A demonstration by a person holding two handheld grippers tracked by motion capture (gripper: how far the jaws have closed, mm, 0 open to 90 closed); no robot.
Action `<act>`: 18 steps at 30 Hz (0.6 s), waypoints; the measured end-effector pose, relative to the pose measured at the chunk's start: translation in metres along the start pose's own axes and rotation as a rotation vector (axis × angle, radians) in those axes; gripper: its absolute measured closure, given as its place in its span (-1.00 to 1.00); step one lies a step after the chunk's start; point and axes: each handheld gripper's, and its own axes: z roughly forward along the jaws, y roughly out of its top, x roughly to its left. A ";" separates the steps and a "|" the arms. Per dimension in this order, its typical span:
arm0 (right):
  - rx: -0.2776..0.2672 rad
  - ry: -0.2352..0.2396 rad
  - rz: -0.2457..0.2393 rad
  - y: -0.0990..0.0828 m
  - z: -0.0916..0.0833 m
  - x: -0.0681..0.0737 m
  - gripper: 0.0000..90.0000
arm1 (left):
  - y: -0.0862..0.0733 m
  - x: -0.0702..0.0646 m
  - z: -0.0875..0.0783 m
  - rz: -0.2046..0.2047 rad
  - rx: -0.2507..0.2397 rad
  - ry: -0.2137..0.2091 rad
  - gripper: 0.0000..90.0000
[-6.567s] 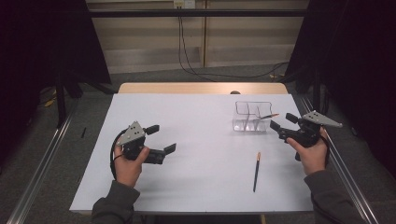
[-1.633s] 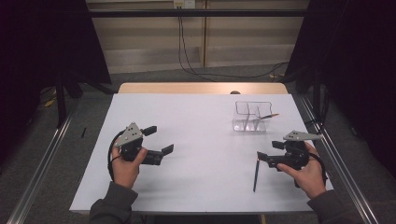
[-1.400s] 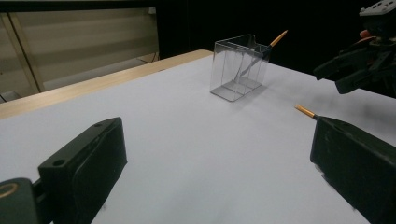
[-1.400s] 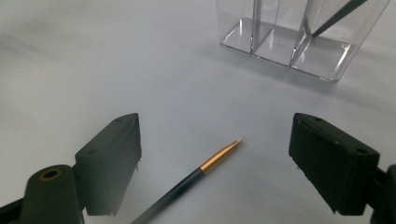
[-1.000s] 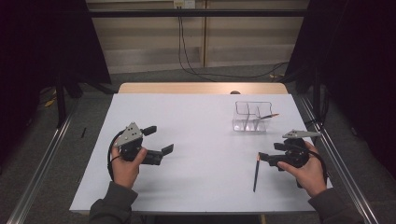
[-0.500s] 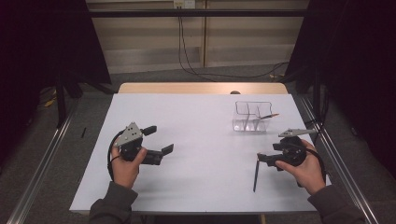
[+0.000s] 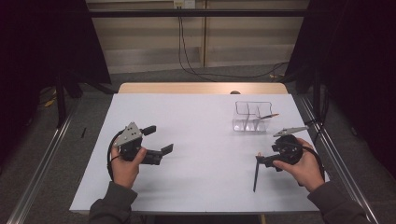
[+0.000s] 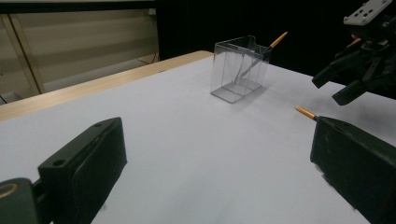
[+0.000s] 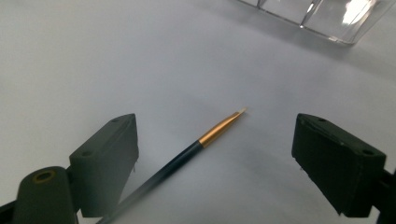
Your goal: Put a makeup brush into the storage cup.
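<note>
A thin black brush [image 7: 255, 176] with a gold ferrule lies on the white table [image 7: 201, 135] at the front right. My right gripper [image 7: 260, 159] hovers over its far end, open. In the right gripper view the brush tip [image 9: 219, 132] lies between the wide-apart jaws, touching neither pad. A clear plastic holder [image 7: 252, 116] stands behind, with another brush [image 7: 268, 115] leaning in it. My left gripper [image 7: 160, 139] is open at the left of the table with nothing between its jaws. The left gripper view shows the holder [image 8: 238, 70] and the right gripper [image 8: 345, 86] beyond.
A wooden strip [image 7: 201, 88] borders the table's far edge. Metal rails [image 7: 42, 158] run along the floor on both sides. Cables [image 7: 196, 70] lie on the floor behind. The holder stands near the table's right edge.
My right gripper has come down from beside the holder toward the front, to the brush's far end, and tilted a little over the last second. The left gripper has stayed put.
</note>
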 end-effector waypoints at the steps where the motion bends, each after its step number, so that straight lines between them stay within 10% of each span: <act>1: 0.008 -0.002 -0.002 0.000 0.001 0.001 -0.67 | 0.000 0.000 0.000 0.001 0.000 0.000 -0.93; 18: 0.147 -0.028 -0.013 0.013 0.009 0.008 -0.57 | 0.000 0.001 0.000 0.002 0.001 -0.002 -0.93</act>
